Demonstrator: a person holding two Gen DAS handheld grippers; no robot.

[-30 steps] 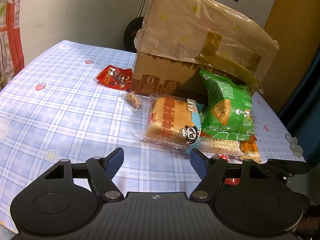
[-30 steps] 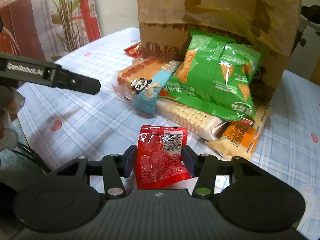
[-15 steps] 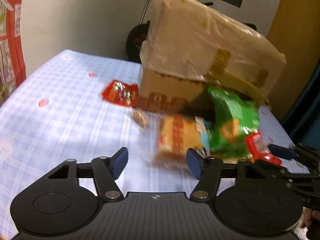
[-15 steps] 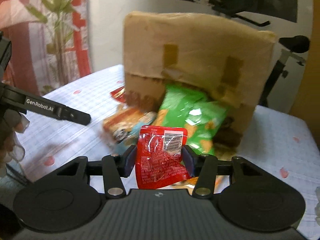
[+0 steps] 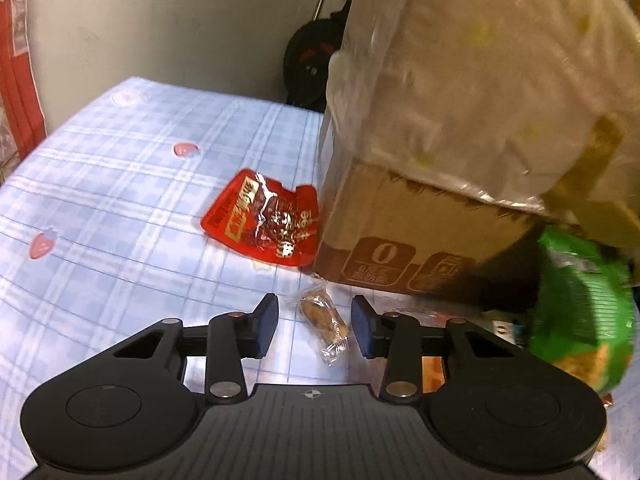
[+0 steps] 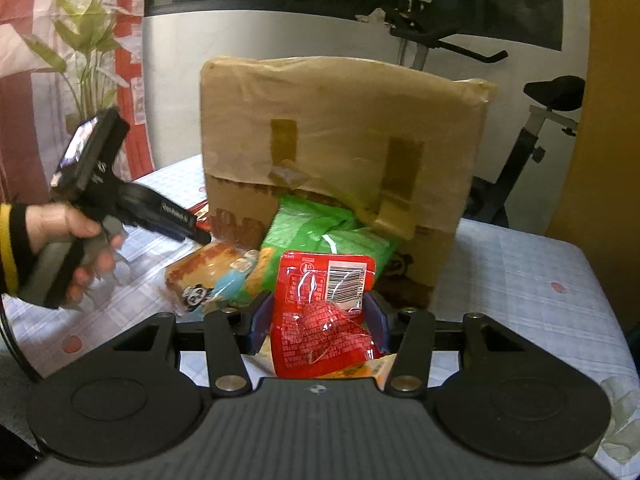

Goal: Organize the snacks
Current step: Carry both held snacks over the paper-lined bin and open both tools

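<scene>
A small clear-wrapped brown snack (image 5: 323,320) lies on the blue checked cloth between the fingers of my left gripper (image 5: 314,326). Its jaws are closing, with a gap still showing on each side of the snack. A red packet (image 5: 264,220) lies just beyond, against the taped cardboard box (image 5: 460,132). My right gripper (image 6: 318,328) is shut on a second red packet (image 6: 322,312), held up in front of the box (image 6: 344,152). Below it lie a green chip bag (image 6: 320,228) and a panda bread pack (image 6: 212,276). A hand (image 6: 60,236) holds the left gripper at the left.
The green bag (image 5: 584,312) leans out of the box's dark opening at the right of the left wrist view. An exercise bike (image 6: 532,128) stands behind the table. A potted plant (image 6: 84,52) and a red-and-white curtain are at the far left.
My left gripper has moved forward and left to the small wrapped snack, and its fingers have drawn closer. My right gripper has lifted the red packet off the table, tilting up toward the box.
</scene>
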